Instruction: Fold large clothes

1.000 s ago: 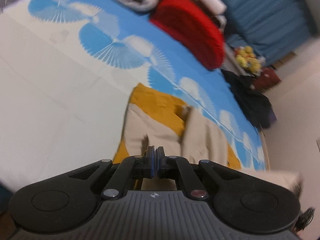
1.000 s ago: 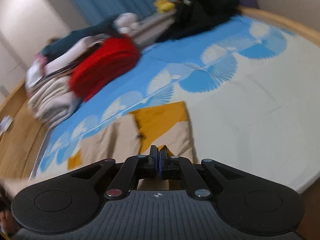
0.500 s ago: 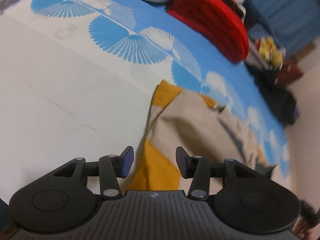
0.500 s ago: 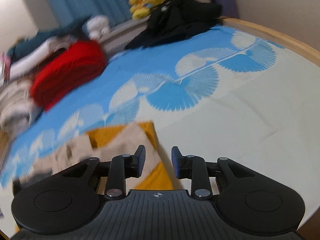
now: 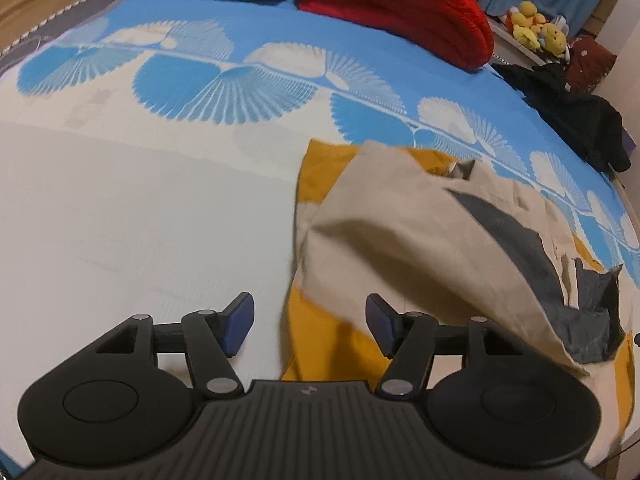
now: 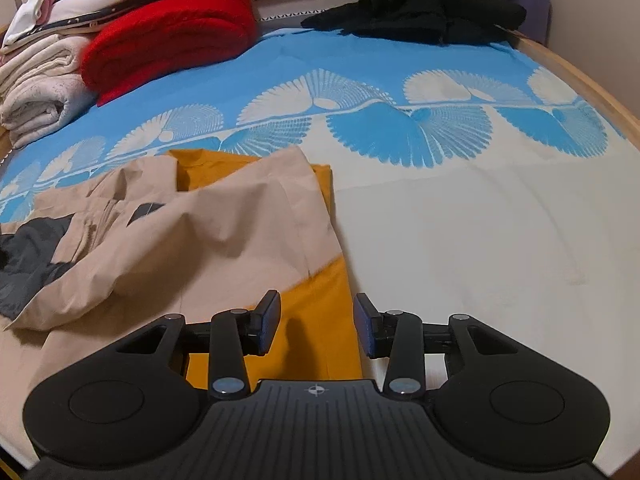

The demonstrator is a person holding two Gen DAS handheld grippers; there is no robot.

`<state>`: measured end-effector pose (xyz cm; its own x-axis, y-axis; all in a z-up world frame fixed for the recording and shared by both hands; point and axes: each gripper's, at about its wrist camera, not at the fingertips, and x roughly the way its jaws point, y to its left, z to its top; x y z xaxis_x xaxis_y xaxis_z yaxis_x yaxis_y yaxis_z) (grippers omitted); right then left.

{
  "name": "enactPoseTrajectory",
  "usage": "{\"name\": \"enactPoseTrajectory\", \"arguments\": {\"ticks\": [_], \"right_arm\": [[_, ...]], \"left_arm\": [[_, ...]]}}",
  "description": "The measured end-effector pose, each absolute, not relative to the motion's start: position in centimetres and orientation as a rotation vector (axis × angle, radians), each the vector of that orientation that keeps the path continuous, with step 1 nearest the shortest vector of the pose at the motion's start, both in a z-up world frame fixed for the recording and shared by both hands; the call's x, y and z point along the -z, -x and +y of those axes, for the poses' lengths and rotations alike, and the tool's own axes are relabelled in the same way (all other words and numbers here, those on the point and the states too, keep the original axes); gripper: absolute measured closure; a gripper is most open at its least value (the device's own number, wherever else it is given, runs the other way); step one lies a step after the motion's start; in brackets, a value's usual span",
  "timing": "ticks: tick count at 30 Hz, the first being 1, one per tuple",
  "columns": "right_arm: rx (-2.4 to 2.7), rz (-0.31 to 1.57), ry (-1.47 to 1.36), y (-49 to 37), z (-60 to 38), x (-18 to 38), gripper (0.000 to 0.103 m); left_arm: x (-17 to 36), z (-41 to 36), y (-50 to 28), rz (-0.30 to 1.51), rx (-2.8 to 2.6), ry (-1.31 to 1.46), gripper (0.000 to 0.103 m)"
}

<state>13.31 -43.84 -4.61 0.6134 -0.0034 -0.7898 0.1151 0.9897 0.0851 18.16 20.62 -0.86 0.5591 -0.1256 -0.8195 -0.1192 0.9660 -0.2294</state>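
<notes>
Both the left gripper (image 5: 306, 326) and right gripper (image 6: 316, 322) hovered with jaws spread, holding nothing. The beige-and-mustard jacket (image 6: 208, 216) lay rumpled on the bed (image 6: 460, 240), near the grippers. To fold well, I judged the 2 grippers should pinch the near hem corners and smooth it.

The jacket (image 5: 420, 240) runs off at three o'clock in the left view, its near end hidden behind the left gripper (image 5: 307, 322). Toys (image 5: 534, 32) at one o'clock are too small to identify.

Right gripper (image 6: 316, 324) jaws apart above mustard-and-beige garment (image 6: 224, 220), seemingly empty
</notes>
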Motion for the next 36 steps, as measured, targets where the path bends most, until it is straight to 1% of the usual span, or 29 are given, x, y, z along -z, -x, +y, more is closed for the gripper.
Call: {"name": "enactPoseTrajectory", "arguments": {"ticks": [6, 10, 14, 15, 16, 17, 18, 19, 20, 21, 22, 23, 28, 31, 32, 33, 34, 36], "right_arm": [[0.060, 0.931, -0.114, -16.5, -43.6, 6.2, 0.061], [0.057, 0.940, -0.110, -18.2, -43.7, 7.1, 0.058], [0.046, 0.945, -0.112, -19.4, -43.9, 7.7, 0.057], [0.042, 0.942, -0.111, -19.6, -43.9, 7.8, 0.057], [0.036, 0.936, -0.111, -19.7, -43.9, 7.8, 0.057], [0.031, 0.932, -0.112, -19.8, -44.0, 7.7, 0.057], [0.028, 0.926, -0.110, -19.9, -44.0, 7.7, 0.058], [0.027, 0.913, -0.105, -19.9, -43.9, 7.5, 0.062], [0.025, 0.904, -0.100, -20.0, -44.0, 7.4, 0.071], [0.024, 0.898, -0.100, -20.1, -44.0, 7.4, 0.079], [0.021, 0.894, -0.106, -20.1, -44.1, 7.3, 0.096], [0.017, 0.891, -0.117, -20.3, -44.2, 7.2, 0.100], [-0.004, 0.795, -0.201, -20.3, -45.2, 5.3, 0.103], [0.009, 0.656, -0.324, -19.7, -46.4, 3.3, 0.103], [0.012, 0.594, -0.393, -19.5, -47.0, 2.7, 0.103], [0.021, 0.548, -0.454, -19.4, -47.6, 2.3, 0.103], [0.041, 0.531, -0.493, -19.5, -48.0, 2.3, 0.103], [0.104, 0.619, -0.486, -20.8, -48.0, 3.7, 0.103]], "left_arm": [[1.2, 19.3, -20.8, 0.966, 0.015, 0.221, 0.034], [2.0, 18.6, -22.6, 0.968, 0.019, 0.179, 0.034], [2.8, 18.6, -24.1, 0.974, 0.026, 0.183, 0.034], [2.9, 18.6, -24.4, 0.974, 0.031, 0.186, 0.038], [3.0, 18.7, -24.6, 0.968, 0.036, 0.188, 0.051], [2.9, 18.8, -24.8, 0.961, 0.042, 0.191, 0.060], [2.8, 18.9, -24.9, 0.953, 0.045, 0.196, 0.075], [2.5, 19.1, -25.0, 0.941, 0.043, 0.204, 0.092], [2.2, 19.3, -25.0, 0.927, 0.045, 0.217, 0.099], [1.8, 19.7, -25.0, 0.915, 0.052, 0.236, 0.101], [1.4, 20.0, -25.0, 0.899, 0.060, 0.258, 0.102], [1.0, 20.2, -24.9, 0.883, 0.068, 0.272, 0.103], [-1.6, 20.9, -24.2, 0.764, 0.085, 0.283, 0.103], [-3.1, 22.9, -23.7, 0.640, 0.058, 0.414, 0.103], [-3.0, 23.3, -23.9, 0.631, 0.036, 0.440, 0.103], [-2.5, 23.2, -24.5, 0.669, -0.002, 0.419, 0.103], [-1.2, 22.5, -25.5, 0.760, -0.032, 0.355, 0.103], [2.0, 20.8, -27.0, 0.984, -0.043, 0.227, 0.103]]}}
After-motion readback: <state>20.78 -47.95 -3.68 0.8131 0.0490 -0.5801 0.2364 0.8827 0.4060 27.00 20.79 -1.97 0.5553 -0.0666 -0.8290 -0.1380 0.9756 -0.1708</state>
